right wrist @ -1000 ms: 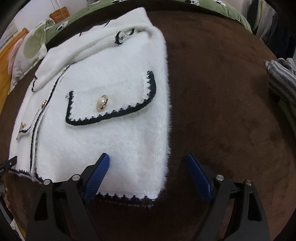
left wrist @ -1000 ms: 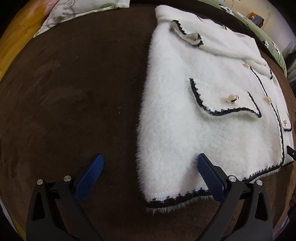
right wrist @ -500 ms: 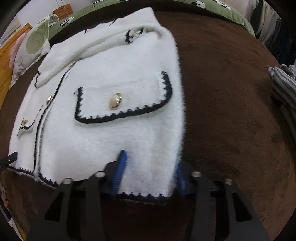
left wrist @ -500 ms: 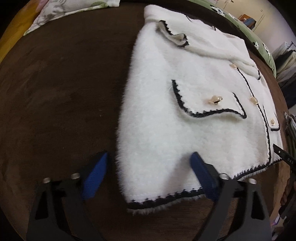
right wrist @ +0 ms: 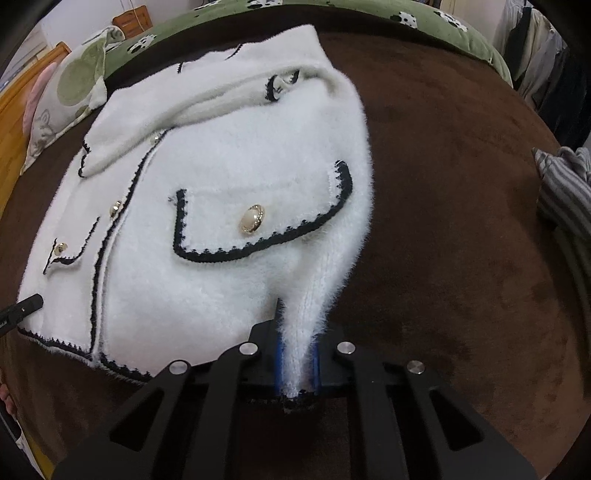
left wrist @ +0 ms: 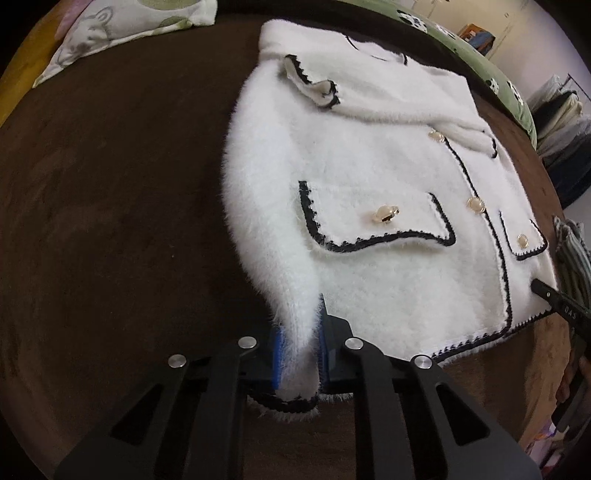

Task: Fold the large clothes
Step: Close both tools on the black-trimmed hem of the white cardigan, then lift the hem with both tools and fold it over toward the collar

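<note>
While the fluffy white cardigan (left wrist: pixel 369 229) is lying buttoned and face-up across the middle of the brown bed (left wrist: pixel 110 221), collar toward the far edge where the green duvet (right wrist: pixel 424 26) is bunched, both tools are biting its hem at the near edge. The left gripper (left wrist: pixel 299 354) is holding its jaws clamped on the hem's left corner, and the right gripper (right wrist: pixel 297 363) is holding its jaws clamped on the hem's right corner; in each wrist view a ridge of fleece is rising from the bed into the blue pads.

Gripping the two bottom corners at once looks deliberate: it is keeping the black-trimmed hem taut between the hands, so the lower half can probably travel as one flat panel toward the collar without sagging in the middle. The sleeves appear to be already tucked across the chest, which is keeping the outline rectangular.

A patterned pillow (left wrist: pixel 122 33) is sitting at the far left corner and a striped garment (right wrist: pixel 565 188) is lying at the right edge, both well apart from the cardigan, so they are leaving the folding path free.
</note>
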Demonstrator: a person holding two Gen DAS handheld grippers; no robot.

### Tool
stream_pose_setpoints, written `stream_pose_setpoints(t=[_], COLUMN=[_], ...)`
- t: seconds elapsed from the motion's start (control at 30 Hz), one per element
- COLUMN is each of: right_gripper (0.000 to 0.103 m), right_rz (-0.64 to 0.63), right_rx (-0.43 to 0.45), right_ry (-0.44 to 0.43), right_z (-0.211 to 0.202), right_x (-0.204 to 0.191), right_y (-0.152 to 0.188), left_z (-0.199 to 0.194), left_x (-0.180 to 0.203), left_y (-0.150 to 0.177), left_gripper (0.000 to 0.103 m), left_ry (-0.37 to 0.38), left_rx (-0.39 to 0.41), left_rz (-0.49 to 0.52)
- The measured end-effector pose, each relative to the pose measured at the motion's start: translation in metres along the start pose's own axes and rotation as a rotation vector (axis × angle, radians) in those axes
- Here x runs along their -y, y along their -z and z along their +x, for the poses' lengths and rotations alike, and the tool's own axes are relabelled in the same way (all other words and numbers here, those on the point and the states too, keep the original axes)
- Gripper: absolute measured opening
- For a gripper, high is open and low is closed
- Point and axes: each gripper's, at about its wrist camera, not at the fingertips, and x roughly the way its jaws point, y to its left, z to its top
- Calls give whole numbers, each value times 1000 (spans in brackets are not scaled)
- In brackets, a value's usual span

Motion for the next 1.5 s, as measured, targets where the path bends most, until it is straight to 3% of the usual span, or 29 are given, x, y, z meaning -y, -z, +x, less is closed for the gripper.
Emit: stream_pose_setpoints(t=[0.13,0.3,0.67,0.9,1.03,1.23,1.5], right_gripper=[11,11,10,10,9,8,8], right_rz=[-18,-10,17,5,-18,-48,-122], right_rx=[14,10,-54,-20,26,105,179], right_ry=[5,-1,19,52,73,78,28], right_z=[-18,-38,-47,-58,-76,-99,-95], right_x=[-1,1,9,6,9,6,-18], right_y=[-1,-4,-1,-29,-62,-134,-243], left_z=[-11,-27,-37,-45,-66,-86,-87], left_x=[-12,-1,-16,-12,-8,0,47], left_y=[4,5,4,-24,-56,-132,-231], left_gripper=[16,16,16,16,16,16,16], left_ry=[8,-9,29,19,10,0,-1], left_rx=[3,8,-52,-16,61,175,246], left_rz=[-55,36,-31,-14,-41,-103,-50])
